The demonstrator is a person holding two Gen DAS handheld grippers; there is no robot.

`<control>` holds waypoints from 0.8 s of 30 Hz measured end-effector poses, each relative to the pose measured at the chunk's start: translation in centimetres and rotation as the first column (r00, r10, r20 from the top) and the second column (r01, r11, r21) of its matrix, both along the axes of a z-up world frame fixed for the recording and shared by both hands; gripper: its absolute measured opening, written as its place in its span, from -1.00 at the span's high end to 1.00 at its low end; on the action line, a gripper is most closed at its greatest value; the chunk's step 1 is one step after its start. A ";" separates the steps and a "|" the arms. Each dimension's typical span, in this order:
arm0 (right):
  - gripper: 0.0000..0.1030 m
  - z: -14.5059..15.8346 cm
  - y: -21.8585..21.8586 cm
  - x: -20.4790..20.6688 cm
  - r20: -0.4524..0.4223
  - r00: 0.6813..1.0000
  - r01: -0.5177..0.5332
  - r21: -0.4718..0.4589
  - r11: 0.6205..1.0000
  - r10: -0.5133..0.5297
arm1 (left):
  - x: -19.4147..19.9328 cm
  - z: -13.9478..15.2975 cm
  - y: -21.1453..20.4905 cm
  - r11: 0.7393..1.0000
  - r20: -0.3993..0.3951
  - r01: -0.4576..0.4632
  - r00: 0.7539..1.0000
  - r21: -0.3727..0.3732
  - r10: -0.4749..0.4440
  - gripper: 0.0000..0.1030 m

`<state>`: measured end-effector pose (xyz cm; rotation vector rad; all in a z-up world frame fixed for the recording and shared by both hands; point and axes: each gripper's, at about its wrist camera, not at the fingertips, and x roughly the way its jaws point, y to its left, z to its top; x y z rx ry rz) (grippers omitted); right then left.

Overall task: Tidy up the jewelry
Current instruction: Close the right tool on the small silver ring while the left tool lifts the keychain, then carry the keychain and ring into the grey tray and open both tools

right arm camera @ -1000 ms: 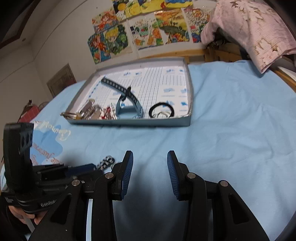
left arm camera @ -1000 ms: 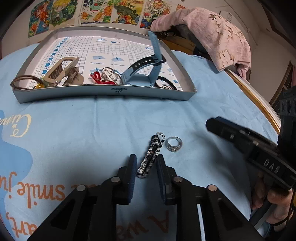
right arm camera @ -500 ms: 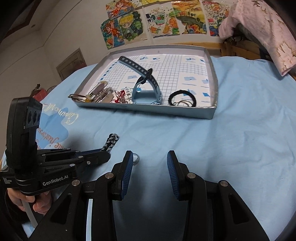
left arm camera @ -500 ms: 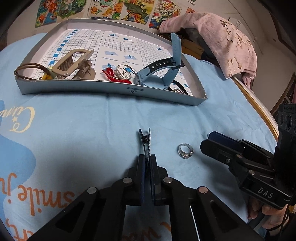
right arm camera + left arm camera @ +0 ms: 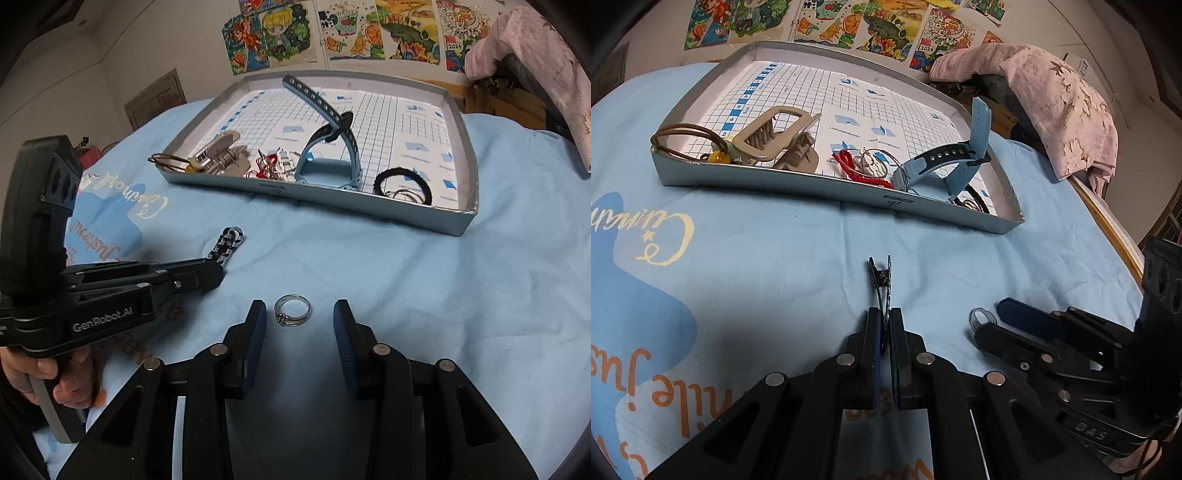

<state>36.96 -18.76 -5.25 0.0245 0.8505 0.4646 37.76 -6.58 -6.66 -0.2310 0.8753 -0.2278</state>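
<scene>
A: Clip first. My left claw is pressed together on its near end, pinching it edge-up above the bed, the far end sticking out past the tips. The ring lies flat on the sheet between the fingers of my right claw, which is closing, the pads not on it yet.

B: Where does it all go?

A: Into the tray ahead, I judge. It already holds a watch, a hair claw-clip, a red cord, a brown loop and a black hair tie.

B: What could go wrong?

A: The ring is low and thin on soft cloth. If my pads close above it, they could skid over it or press it into the sheet; if they catch only one edge, it could flip away. The clip is held by a narrow bite, so a quick swing might twist it loose. The tray's near wall could also snag either piece on a low carry.

B: And the room?

A: Pale blue sheet with lettering, cartoon posters on the wall behind, a pink cloth draped at the right.
</scene>
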 end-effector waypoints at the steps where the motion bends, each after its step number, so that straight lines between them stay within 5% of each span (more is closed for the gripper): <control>1: 0.48 -0.1 0.0 0.1 -0.004 1.000 0.003 -0.002 1.000 -0.003 | 0.0 0.0 0.0 1.000 0.000 0.000 1.000 -0.002 0.000 0.91; 12: 0.65 0.5 -0.2 -0.3 0.024 1.000 0.019 0.021 1.000 -0.019 | -0.5 1.1 0.0 1.000 0.047 0.000 0.999 0.001 0.000 0.91; 24: 0.65 3.6 -2.1 0.6 0.153 0.982 0.095 0.108 0.990 -0.111 | 0.4 5.2 0.1 1.000 0.231 -0.012 0.973 0.025 0.006 0.91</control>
